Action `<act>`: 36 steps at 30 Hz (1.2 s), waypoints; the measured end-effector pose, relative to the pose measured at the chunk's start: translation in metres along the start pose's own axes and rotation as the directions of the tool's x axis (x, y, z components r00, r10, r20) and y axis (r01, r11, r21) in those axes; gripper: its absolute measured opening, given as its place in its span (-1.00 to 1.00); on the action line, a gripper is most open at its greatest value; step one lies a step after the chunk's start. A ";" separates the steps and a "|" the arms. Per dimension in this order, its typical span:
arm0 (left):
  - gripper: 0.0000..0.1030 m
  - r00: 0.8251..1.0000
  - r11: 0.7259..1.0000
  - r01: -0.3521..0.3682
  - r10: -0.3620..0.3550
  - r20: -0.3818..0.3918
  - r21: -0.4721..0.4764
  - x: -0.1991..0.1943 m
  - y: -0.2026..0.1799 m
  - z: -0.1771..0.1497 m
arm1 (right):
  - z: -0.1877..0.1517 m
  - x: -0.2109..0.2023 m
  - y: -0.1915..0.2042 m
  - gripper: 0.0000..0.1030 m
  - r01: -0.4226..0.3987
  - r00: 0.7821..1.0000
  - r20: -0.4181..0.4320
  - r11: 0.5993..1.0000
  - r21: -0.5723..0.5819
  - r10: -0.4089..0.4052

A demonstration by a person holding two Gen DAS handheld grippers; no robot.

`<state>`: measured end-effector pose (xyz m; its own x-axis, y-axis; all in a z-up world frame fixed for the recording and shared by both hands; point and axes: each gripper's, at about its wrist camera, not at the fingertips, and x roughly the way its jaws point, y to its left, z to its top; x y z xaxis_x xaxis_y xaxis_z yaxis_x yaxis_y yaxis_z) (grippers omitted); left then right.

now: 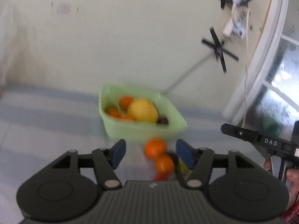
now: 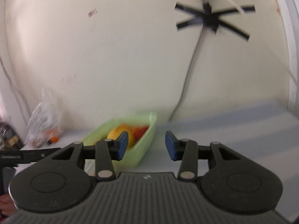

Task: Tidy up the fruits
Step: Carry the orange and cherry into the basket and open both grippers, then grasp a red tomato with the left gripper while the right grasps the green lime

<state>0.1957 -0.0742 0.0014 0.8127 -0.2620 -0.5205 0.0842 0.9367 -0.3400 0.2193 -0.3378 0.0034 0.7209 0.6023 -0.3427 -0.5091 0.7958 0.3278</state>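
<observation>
Two oranges (image 1: 158, 155) lie near the lower middle of the left wrist view, one just behind the other and touching, between the blue pads of the left gripper (image 1: 151, 154). Its jaws stand apart and released; the pads press on neither fruit. Below the oranges a small red fruit (image 1: 159, 177) shows at the edge of the gripper body, and to their right a yellowish-green blur (image 1: 182, 167) is too smeared to name.

One pale green tub (image 1: 130, 128) sits on the surface (image 1: 46, 115) in the centre of that view, just beyond the oranges. Inside it are one large yellow fruit (image 1: 143, 113), at least three smaller orange fruits (image 1: 126, 101) and one dark red one (image 1: 163, 121); blur makes a firmer count doubtful.

At the right edge of the left wrist view the other tool carries the white letters "DAS" (image 1: 270, 142), with a hand (image 1: 293, 177) beneath it.

From the right wrist view, the right gripper (image 2: 146, 145) has its jaws parted and released, with nothing between them. The tub (image 2: 147, 141) lies left of centre, partly behind the left pad. One crumpled clear plastic bag (image 2: 44, 123) stands at the left against the wall (image 2: 112, 56), with something orange inside. Strips of black tape (image 2: 211, 18) cross in a star at the upper right of the wall, and a cable hangs down from them.
</observation>
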 end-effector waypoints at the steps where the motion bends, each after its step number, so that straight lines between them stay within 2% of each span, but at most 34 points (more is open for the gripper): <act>1: 0.25 1.000 1.000 0.007 -0.007 -0.021 -0.005 0.002 -0.001 -0.007 | -0.008 -0.001 0.004 -0.11 -0.010 1.000 -0.027 1.000 -0.008 0.010; 4: 0.25 0.998 0.999 0.014 -0.016 -0.055 -0.033 0.004 0.000 -0.016 | -0.027 0.007 0.019 -0.11 -0.047 0.994 -0.100 0.999 -0.026 0.044; 8: 0.25 0.996 0.996 0.027 -0.034 -0.080 -0.084 0.008 0.009 -0.018 | -0.037 0.020 0.038 -0.11 -0.070 0.987 -0.151 0.993 -0.100 0.054; 15: 0.24 0.994 0.997 0.060 -0.063 -0.089 -0.039 0.014 0.001 -0.019 | -0.039 0.041 0.044 -0.10 -0.085 0.978 -0.199 0.990 -0.111 0.062; 18: 0.11 0.993 0.998 0.058 -0.060 -0.105 -0.019 0.021 -0.003 -0.022 | -0.039 0.046 0.042 -0.10 -0.095 0.974 -0.215 0.992 -0.088 0.074; 20: -0.06 0.991 0.998 0.064 -0.066 -0.115 -0.020 0.023 -0.003 -0.025 | -0.040 0.049 0.044 -0.11 -0.095 0.970 -0.233 0.991 -0.097 0.071; 21: -0.19 0.990 0.998 0.065 -0.067 -0.122 -0.020 0.025 -0.003 -0.027 | -0.041 0.050 0.044 -0.22 -0.091 0.970 -0.233 0.990 -0.103 0.065; 22: -0.26 0.989 0.998 0.063 -0.065 -0.129 -0.020 0.026 -0.003 -0.029 | -0.042 0.050 0.045 -0.41 -0.091 0.969 -0.239 0.990 -0.109 0.063; 24: -0.51 0.991 0.998 0.062 -0.063 -0.115 -0.013 0.024 -0.001 -0.032 | -0.042 0.048 0.043 -0.49 -0.108 0.967 -0.242 0.990 -0.095 0.082; 28: -0.51 0.991 0.996 0.069 -0.076 -0.115 -0.057 0.015 0.006 -0.035 | -0.044 0.038 0.041 -0.50 -0.084 0.972 -0.227 0.993 -0.087 0.062; 32: -0.51 0.990 0.994 0.085 -0.091 -0.110 -0.063 -0.007 0.007 -0.045 | -0.052 0.013 0.042 -0.50 -0.085 0.973 -0.221 0.994 -0.066 0.069; 36: -0.51 0.989 0.994 0.103 -0.107 -0.107 -0.043 -0.032 -0.001 -0.060 | -0.066 -0.015 0.055 -0.50 -0.112 0.971 -0.222 0.989 -0.093 0.089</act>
<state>0.1346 -0.0804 -0.0286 0.7328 -0.3839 -0.5618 0.1423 0.8938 -0.4252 0.1495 -0.2993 -0.0315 0.5503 0.6693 -0.4993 -0.6278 0.7259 0.2810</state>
